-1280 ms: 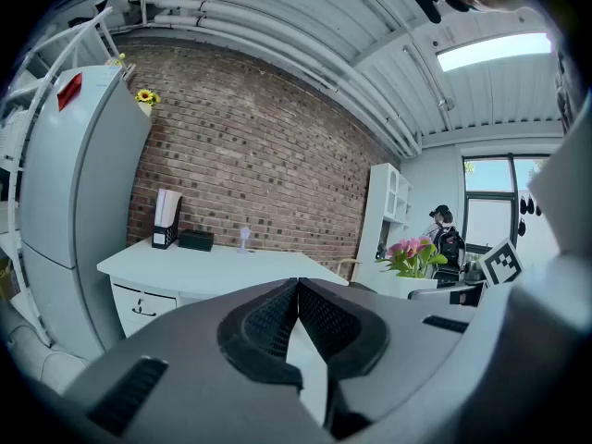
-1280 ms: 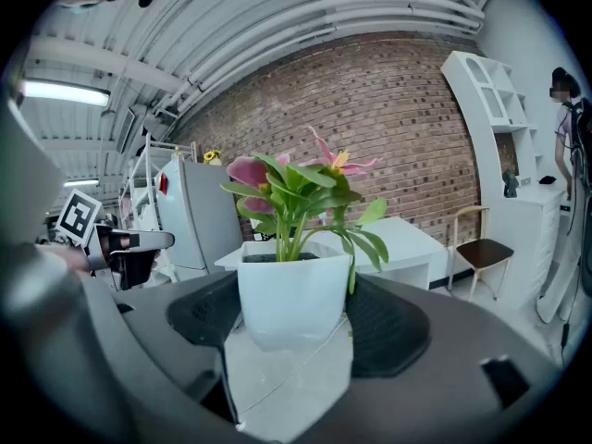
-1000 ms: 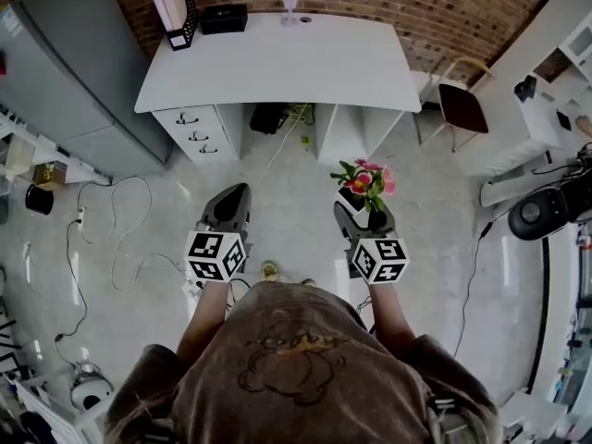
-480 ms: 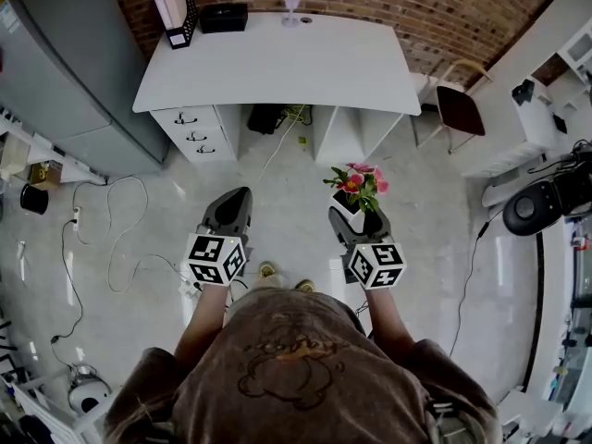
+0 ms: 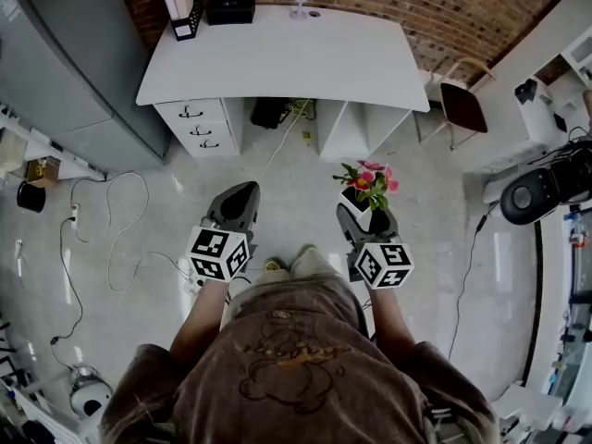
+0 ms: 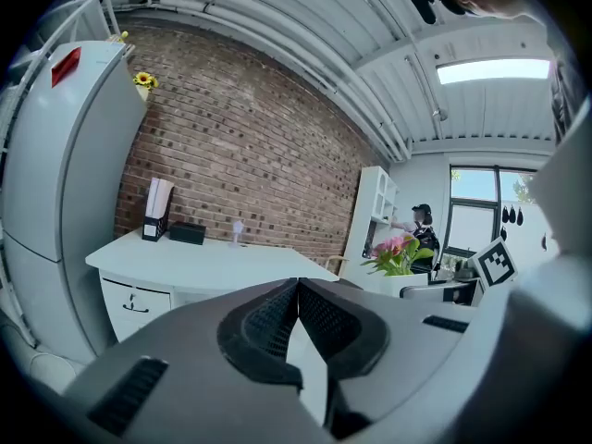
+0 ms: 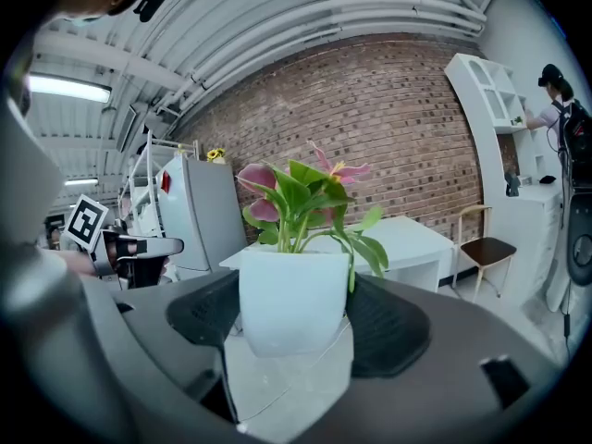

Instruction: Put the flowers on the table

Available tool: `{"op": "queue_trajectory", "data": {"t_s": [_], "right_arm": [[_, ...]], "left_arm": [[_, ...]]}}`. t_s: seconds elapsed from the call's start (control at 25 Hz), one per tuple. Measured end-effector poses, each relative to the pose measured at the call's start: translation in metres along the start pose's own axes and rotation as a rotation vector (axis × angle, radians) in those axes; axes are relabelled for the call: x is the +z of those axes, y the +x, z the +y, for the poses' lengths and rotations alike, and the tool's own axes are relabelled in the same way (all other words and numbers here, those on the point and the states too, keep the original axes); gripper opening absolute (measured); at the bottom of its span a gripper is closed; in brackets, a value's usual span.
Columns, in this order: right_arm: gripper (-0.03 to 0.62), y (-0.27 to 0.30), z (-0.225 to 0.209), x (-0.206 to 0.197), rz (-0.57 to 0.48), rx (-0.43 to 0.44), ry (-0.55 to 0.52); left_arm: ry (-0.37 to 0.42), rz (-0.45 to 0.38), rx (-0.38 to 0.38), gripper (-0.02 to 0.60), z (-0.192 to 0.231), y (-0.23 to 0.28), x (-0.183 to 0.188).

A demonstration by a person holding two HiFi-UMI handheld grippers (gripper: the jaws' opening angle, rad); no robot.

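- Clamping a white pot (image 7: 294, 299) low on its two side walls, the right gripper (image 5: 363, 213) has its ribbed jaws pressed onto it and holds it upright in the air over the floor (image 5: 296, 160).
- I judge a slip to be the main risk. The pot looks smooth and narrows toward its base, so a slackened squeeze or a jolt in walking could let it slide down and out. Only hard floor lies below it.
- Tipping is the second risk. The plant stands tall above the grip, so a rolled wrist could lean the pot over or spill whatever fills it.
- The flowers (image 7: 296, 192) are a small bunch. A dark pink bloom sits at the left and a paler one with a spike at the top, among broad green leaves. One leaf droops over the right rim.
- They look stiff, and I cannot tell whether they are real.
- The left gripper (image 6: 298, 294) is held level beside the right one, apart from it. Its jaws are together with nothing between them.
- Ahead, well apart from the pot, the white tabletop (image 5: 287, 58) is mostly bare.
- Letting go too near its front edge, or before the base sits flat, could send the pot over.
- Along its back edge stand a file holder (image 5: 178, 6), a black box (image 5: 229, 9) and a small pale object I cannot identify.
- Behind them is the brick wall (image 5: 444, 7).
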State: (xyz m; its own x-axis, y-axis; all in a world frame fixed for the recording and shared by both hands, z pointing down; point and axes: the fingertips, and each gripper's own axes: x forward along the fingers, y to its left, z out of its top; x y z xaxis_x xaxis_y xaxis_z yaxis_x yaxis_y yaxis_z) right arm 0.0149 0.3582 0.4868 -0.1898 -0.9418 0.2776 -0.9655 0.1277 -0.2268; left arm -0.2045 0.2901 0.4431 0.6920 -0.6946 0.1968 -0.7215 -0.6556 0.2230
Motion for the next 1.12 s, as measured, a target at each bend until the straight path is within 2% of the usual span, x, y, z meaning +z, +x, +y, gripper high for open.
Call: {"op": "queue_trajectory", "data": {"t_s": [0.56,1.12], "right_arm": [[0.354,0.042,-0.002,0.005,0.014,-0.009,0.008],[0.354,0.130,-0.045,0.038,-0.004,0.011,0.025]], "left_arm": [[-0.021,0.005,-0.007,0.021,0.033,0.025,0.003],[-0.024,0.025,-0.021,0.021,0.067,0.119,0.023]]}}
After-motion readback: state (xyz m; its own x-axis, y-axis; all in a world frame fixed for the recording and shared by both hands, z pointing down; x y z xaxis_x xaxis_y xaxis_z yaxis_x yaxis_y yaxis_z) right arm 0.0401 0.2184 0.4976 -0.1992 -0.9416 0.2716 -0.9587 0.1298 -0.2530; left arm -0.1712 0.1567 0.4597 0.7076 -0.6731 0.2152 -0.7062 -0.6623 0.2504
